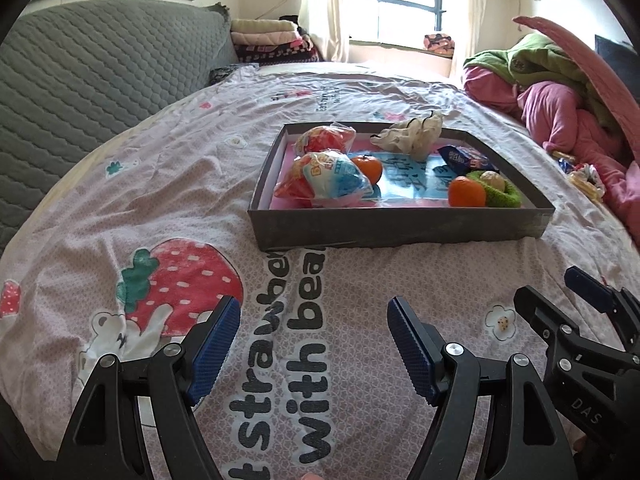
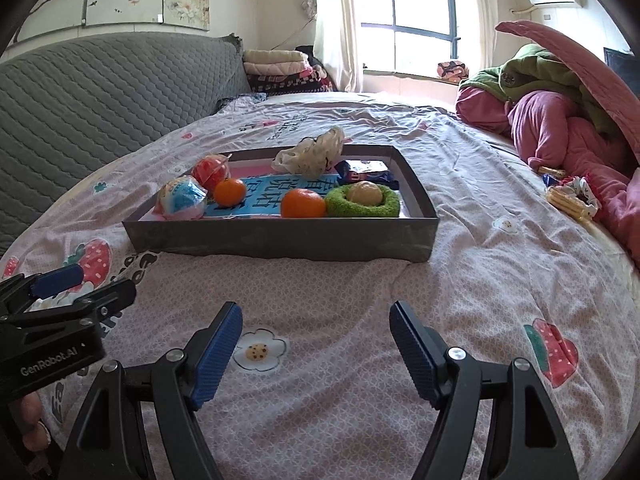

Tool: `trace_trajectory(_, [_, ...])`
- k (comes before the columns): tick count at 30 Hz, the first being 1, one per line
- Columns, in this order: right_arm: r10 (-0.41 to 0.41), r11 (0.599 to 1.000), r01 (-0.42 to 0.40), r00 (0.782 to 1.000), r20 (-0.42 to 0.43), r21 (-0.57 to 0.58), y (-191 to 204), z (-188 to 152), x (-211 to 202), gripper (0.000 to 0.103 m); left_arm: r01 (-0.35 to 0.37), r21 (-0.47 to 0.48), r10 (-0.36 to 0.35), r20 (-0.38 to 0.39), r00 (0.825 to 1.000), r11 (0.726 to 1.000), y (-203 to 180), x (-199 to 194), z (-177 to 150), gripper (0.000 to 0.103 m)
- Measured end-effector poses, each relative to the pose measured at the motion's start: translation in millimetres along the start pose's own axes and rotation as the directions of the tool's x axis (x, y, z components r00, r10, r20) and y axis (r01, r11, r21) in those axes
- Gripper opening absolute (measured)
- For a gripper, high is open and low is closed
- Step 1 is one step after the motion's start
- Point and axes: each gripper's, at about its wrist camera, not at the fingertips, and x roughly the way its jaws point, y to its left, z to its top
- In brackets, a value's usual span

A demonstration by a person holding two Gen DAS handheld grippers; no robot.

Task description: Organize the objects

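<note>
A shallow grey box (image 1: 400, 229) (image 2: 280, 236) lies on the bed. Inside it are two wrapped snack bags (image 1: 332, 178) (image 2: 182, 198), two oranges (image 1: 466, 192) (image 2: 302, 203), a green ring with a round bun (image 1: 498, 189) (image 2: 364, 198), a blue packet (image 1: 464, 158) (image 2: 366, 176) and a crumpled cream cloth (image 1: 412, 136) (image 2: 312, 152). My left gripper (image 1: 314, 312) hovers open over the sheet in front of the box, nothing between its fingers. My right gripper (image 2: 316, 318) is open beside it, also holding nothing. More snack packets (image 2: 570, 196) (image 1: 582, 176) lie on the bed right of the box.
A pink strawberry-print sheet (image 2: 480, 280) covers the bed. A grey quilted headboard (image 1: 80, 80) stands at the left. Pink and green bedding (image 2: 560, 112) is piled at the right. Folded blankets (image 2: 280, 68) and a window (image 2: 416, 12) are at the far end.
</note>
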Motion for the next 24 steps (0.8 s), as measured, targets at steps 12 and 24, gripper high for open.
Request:
trace_trajectory(12, [-0.007,1.000,0.007,1.000,-0.002,0.028,-10,-9,4,0.075,0.000,0.006,0.000,-0.004,1.000,1.000,-1,3,-8,0.077])
trace_trajectory(24, [0.001,0.999,-0.001,1.000,-0.009,0.039,-14,-10,6,0.076,0.005,0.015,-0.005,-0.008,1.000,1.000,-4,4,-9,0.077])
